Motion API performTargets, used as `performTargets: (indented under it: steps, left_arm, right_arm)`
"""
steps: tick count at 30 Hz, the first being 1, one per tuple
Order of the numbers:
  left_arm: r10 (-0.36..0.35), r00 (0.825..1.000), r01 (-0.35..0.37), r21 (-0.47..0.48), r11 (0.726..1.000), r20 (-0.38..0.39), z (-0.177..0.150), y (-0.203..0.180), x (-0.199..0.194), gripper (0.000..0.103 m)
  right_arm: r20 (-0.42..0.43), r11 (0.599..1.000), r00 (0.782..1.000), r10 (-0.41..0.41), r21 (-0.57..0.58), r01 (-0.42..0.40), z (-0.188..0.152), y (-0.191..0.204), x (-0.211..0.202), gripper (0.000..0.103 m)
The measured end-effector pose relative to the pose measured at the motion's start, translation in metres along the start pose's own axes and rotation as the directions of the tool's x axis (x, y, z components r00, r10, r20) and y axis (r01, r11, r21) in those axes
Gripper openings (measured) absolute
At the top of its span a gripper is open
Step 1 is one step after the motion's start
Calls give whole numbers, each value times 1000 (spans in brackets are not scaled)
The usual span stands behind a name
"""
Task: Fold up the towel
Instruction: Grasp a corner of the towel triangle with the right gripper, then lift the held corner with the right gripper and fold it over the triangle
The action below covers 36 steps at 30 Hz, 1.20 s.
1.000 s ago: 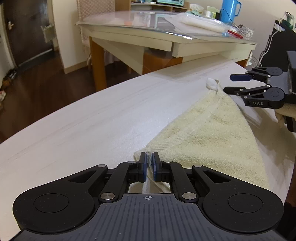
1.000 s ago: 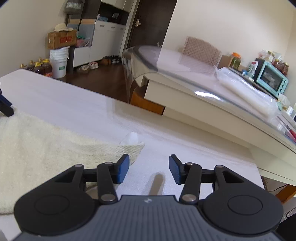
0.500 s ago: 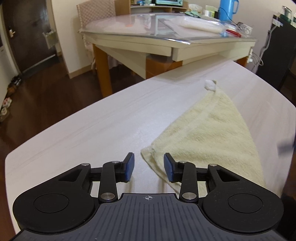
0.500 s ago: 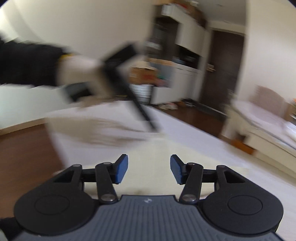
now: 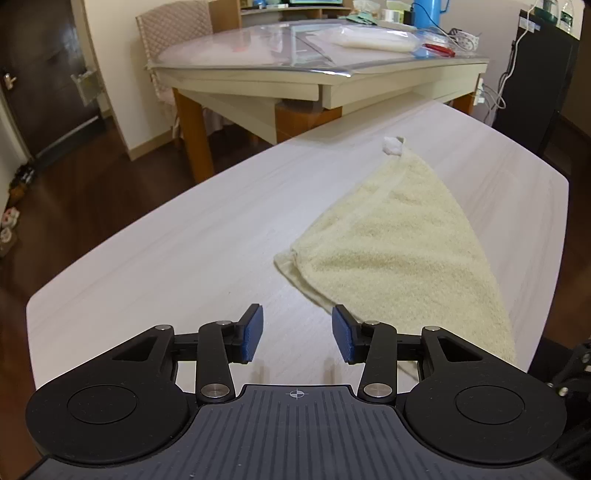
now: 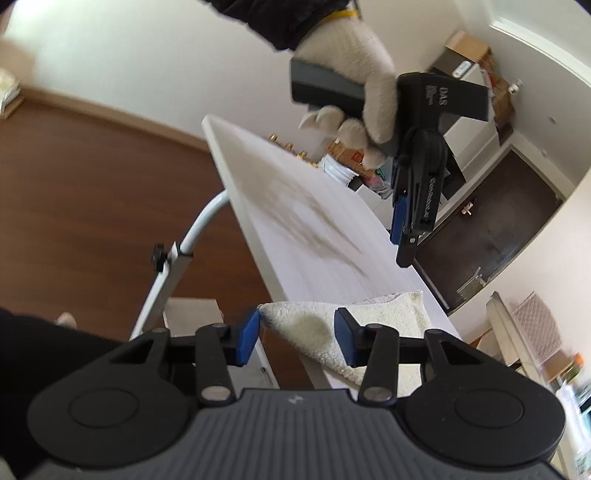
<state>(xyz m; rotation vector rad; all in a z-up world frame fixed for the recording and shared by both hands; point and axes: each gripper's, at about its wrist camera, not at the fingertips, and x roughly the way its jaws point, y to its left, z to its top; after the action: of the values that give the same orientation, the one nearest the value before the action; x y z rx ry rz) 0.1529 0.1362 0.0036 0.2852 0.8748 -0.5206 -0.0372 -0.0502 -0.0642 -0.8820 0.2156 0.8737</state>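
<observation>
A cream towel [image 5: 399, 251] lies folded on the white table [image 5: 184, 236], with a white tag [image 5: 392, 146] at its far corner. My left gripper [image 5: 297, 338] is open and empty, raised just short of the towel's near left corner. In the right wrist view the towel [image 6: 354, 325] reaches the table's near edge. My right gripper [image 6: 297, 341] is open and empty, its jaws either side of the towel's near corner, not touching it. The left gripper [image 6: 410, 218] also shows in that view, held in a gloved hand above the table.
A second table [image 5: 332, 81] with a glass top, a blue jug [image 5: 430, 11] and plastic bags stands behind. A dark cabinet [image 5: 535, 74] is at the far right. A metal table leg [image 6: 173, 266] and brown floor [image 6: 92, 192] lie below the table edge.
My left gripper has let go of the towel corner, opened and pulled back. My right gripper has swung from the far tagged corner round to the towel's near edge, staying open.
</observation>
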Motion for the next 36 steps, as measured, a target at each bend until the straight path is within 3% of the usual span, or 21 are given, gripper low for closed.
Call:
performTargets:
  steps: [1, 3, 5, 9, 13, 21, 27, 36]
  left_arm:
    - [-5, 1000, 5, 1, 1000, 0, 0, 1, 0, 47]
    - [-11, 1000, 11, 9, 1000, 4, -1, 0, -1, 47]
    - [-18, 1000, 18, 35, 999, 2, -1, -2, 0, 47]
    - [-26, 1000, 26, 89, 996, -8, 7, -11, 8, 47]
    - [-35, 999, 36, 131, 991, -14, 17, -20, 19, 47]
    - [32, 996, -11, 244, 970, -83, 11, -34, 37, 47]
    - [36, 992, -6, 233, 973, -124, 11, -33, 40, 47]
    - [34, 986, -9, 154, 988, -160, 14, -29, 42, 47]
  right_arm:
    - [0, 1000, 1000, 0, 1, 0, -2, -1, 0, 33]
    - [7, 999, 1000, 8, 31, -8, -5, -7, -3, 21]
    - [23, 996, 1000, 21, 87, -23, -5, -17, -4, 18]
    - [84, 966, 993, 82, 240, -100, -9, -41, -17, 17]
    - [146, 938, 978, 150, 290, -187, -14, -58, -35, 17]
    - [229, 882, 950, 214, 372, -289, -25, -88, -61, 17]
    - [290, 827, 933, 214, 454, -331, -41, -117, -67, 17]
    - [350, 768, 929, 116, 561, -307, -74, -161, -70, 17]
